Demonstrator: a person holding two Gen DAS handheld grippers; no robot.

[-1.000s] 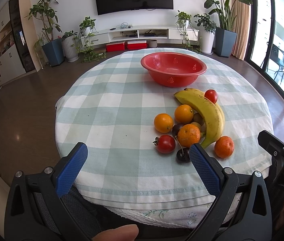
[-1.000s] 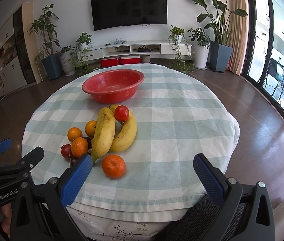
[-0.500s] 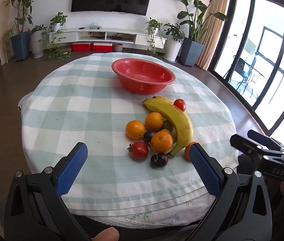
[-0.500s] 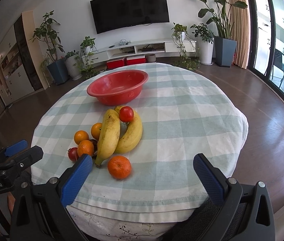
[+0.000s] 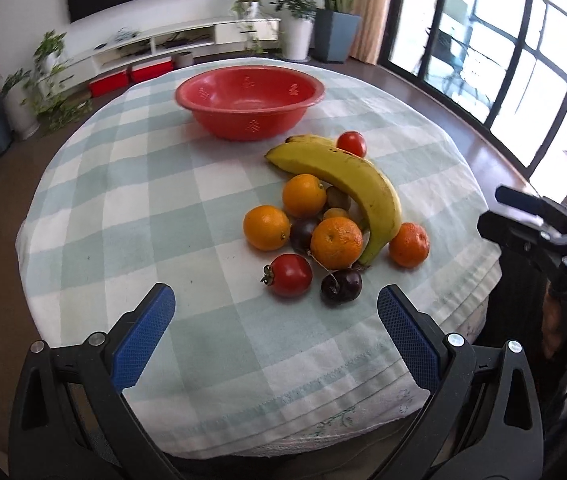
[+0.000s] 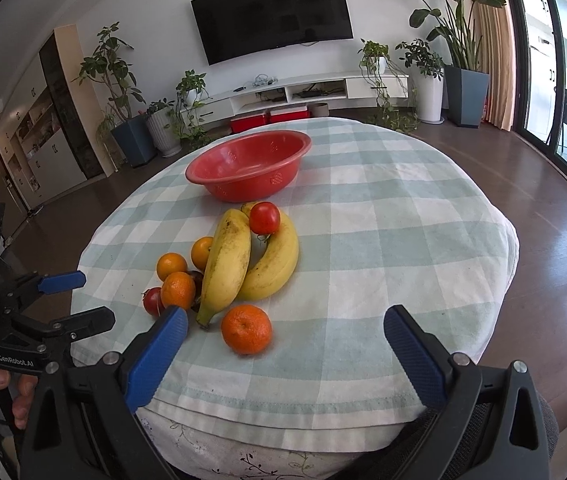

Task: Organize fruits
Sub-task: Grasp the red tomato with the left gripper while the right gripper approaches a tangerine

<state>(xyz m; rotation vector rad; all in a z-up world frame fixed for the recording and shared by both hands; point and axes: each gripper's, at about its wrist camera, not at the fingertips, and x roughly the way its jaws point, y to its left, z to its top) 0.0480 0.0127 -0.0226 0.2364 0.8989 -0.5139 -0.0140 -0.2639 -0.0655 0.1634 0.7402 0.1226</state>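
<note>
**Round fruits might roll off the table**

The left gripper (image 5: 275,328) with blue pads is hanging wide open over the near edge of the round table with a green-and-white checked cloth (image 5: 123,200), and it is holding nothing. The right gripper (image 6: 285,344) with blue pads is also spread wide and holding nothing.

The fruits are sitting in a pile in front of the empty red plastic bowl (image 5: 249,100). Two yellow bananas (image 6: 229,264) are lying closest to the bowl, with a small red tomato (image 6: 264,218) resting on top of them. The round orange tangerines (image 5: 336,242) and a dark plum (image 5: 341,286) are bunched on the far side of the bananas from the bowl.

The fruits are touching each other. If a gripper is pushing in too fast, it may bump a neighbour, and a round one may roll off the cloth. One tangerine (image 6: 246,329) is sitting alone, farthest from the bowl and near the table edge. The tomato may tumble if the bananas are lifted first. Squeezing a tomato hard may squash it.
</note>
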